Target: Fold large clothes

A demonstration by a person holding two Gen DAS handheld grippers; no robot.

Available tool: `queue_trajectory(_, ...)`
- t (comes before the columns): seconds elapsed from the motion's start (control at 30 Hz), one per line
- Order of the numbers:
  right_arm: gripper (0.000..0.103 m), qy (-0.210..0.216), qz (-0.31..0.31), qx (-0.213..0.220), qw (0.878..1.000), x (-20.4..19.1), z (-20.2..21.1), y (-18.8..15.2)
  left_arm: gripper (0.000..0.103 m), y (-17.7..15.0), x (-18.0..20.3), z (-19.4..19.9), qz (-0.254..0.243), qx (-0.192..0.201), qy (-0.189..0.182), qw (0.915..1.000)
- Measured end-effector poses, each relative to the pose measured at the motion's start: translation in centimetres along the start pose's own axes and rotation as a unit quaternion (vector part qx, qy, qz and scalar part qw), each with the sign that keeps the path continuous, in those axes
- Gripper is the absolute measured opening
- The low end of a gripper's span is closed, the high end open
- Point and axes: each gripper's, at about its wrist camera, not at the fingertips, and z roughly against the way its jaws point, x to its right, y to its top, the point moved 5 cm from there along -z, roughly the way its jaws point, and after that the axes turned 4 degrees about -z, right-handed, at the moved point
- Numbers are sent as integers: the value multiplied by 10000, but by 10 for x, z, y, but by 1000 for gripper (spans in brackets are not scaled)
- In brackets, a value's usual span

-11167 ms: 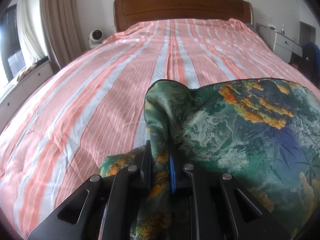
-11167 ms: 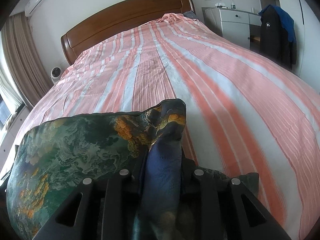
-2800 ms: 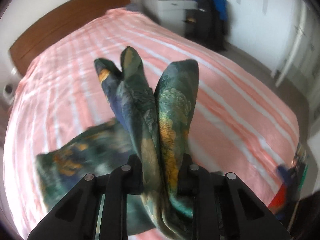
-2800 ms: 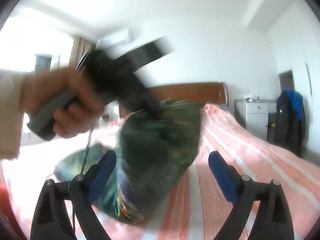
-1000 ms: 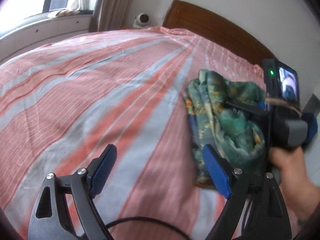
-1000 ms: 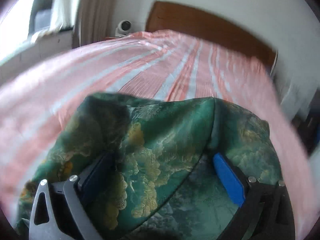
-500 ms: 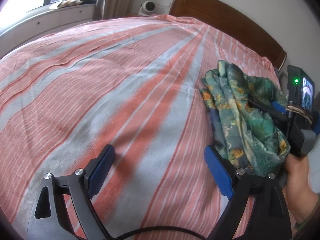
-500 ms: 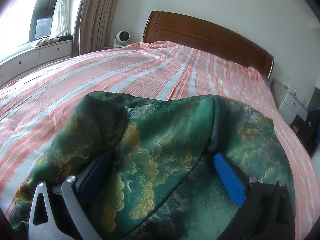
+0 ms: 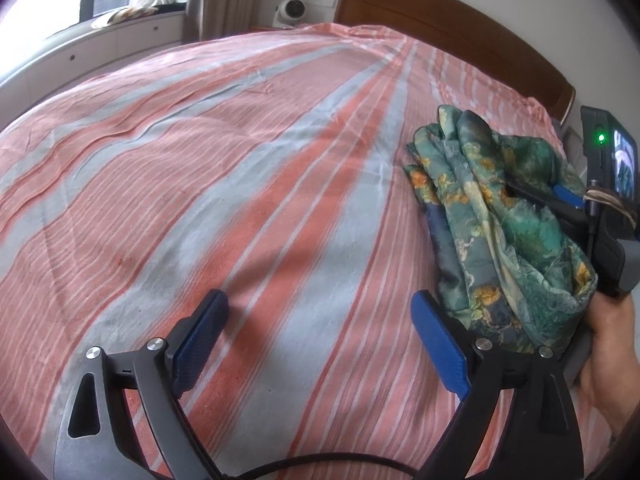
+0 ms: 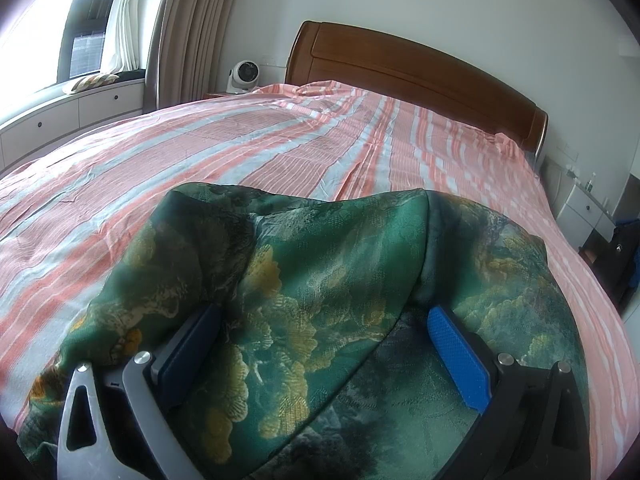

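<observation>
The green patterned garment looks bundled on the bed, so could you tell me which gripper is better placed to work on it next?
Probably the right gripper: its open jaws already straddle the green patterned garment. The left gripper, jaws opening with nothing between them, hangs over bare striped bedspread beside the bundle.

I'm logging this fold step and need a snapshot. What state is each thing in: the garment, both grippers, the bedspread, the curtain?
Garment: bunched in a folded heap on the bed, draped over the right gripper.
Left gripper: jaws opening, nothing between them.
Right gripper: jaws wide, fabric lying loose between them.
Bedspread: spread flat, lightly creased.
Curtain: drawn aside.
</observation>
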Motion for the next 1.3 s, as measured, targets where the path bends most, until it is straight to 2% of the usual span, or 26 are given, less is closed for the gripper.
queue_trajectory(0.13,102,-12,-15,-82,10000,3,0,4,97,-2,0,-2,-45,-13,-35,10000)
queue_trajectory(0.23,102,-20,-78,-328,9994,8,1,12,97,-2,1,-1,-52,24,-69,10000)
queue_trajectory(0.33,102,-6,-78,-614,9981,19,21,31,97,-5,-2,1,12,66,-209,9998)
queue_trajectory(0.4,102,152,-203,-465,9986,32,46,49,97,-7,-6,5,92,105,-350,9993)
queue_trajectory(0.47,102,281,-446,-128,9985,54,87,66,97,-9,-9,9,181,136,-511,9984)
queue_trajectory(0.53,102,419,-642,79,9970,76,120,71,97,-10,-11,14,251,171,-685,9972)
queue_trajectory(0.6,102,528,-786,222,9953,104,155,60,97,-11,-12,21,295,244,-869,9955)
queue_trajectory(0.7,102,559,-1030,195,9929,148,189,11,97,-11,-13,33,302,393,-1103,9927)
queue_trajectory(0.77,102,645,-1327,-63,9890,176,201,-43,97,-10,-11,42,387,399,-1453,9878)
queue_trajectory(0.87,102,422,-1791,-547,9814,209,216,-133,96,4,3,63,587,308,-2522,9654)
queue_trajectory(0.93,102,321,-2208,-941,9702,224,227,-194,97,23,25,81,291,264,-3049,9516)
queue_trajectory(1.03,102,310,-2673,-1314,9541,233,235,-240,98,56,61,94,-171,234,-3377,9408)
queue_trajectory(1.1,102,486,-2734,-1441,9498,230,230,-243,99,66,84,83,-358,-157,-3595,9323)
queue_trajectory(1.13,102,563,-2708,-1409,9506,229,228,-237,99,68,94,72,-508,-368,-3516,9340)
queue_trajectory(1.2,102,735,-2758,-1137,9516,229,225,-216,100,64,109,37,-974,-778,-2848,9504)
queue_trajectory(1.27,102,1006,-3005,-971,9435,229,218,-197,103,48,111,3,-1354,-1154,-2209,9589)
queue_trajectory(1.3,102,1160,-3145,-941,9374,230,215,-193,103,43,110,-6,-1421,-1242,-2058,9602)
